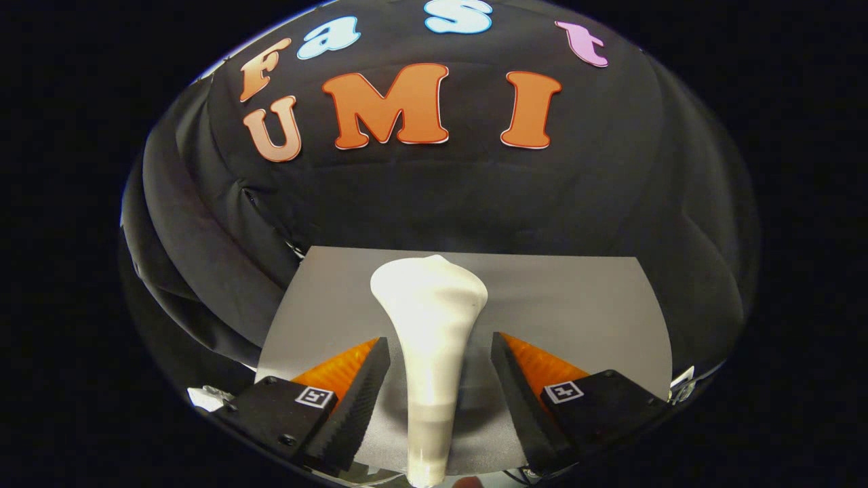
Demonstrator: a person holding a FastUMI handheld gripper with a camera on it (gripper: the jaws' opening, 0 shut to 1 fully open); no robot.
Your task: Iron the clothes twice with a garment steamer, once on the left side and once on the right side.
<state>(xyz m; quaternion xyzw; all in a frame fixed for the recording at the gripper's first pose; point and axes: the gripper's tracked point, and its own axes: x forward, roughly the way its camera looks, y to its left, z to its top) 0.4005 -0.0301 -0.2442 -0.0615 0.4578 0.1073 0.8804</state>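
Gripper view: white steamer upright on grey board, between the fingers of the gripper, which stand wide and clear of its handle; step judged pre-grasp; next move calls for closing squarely on the handle.

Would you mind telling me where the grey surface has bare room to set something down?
Bare patches lie on the grey surface either side of the white steamer, out to the black cloth wall. It is crowded between the open gripper fingers, where the steamer's handle stands untouched.
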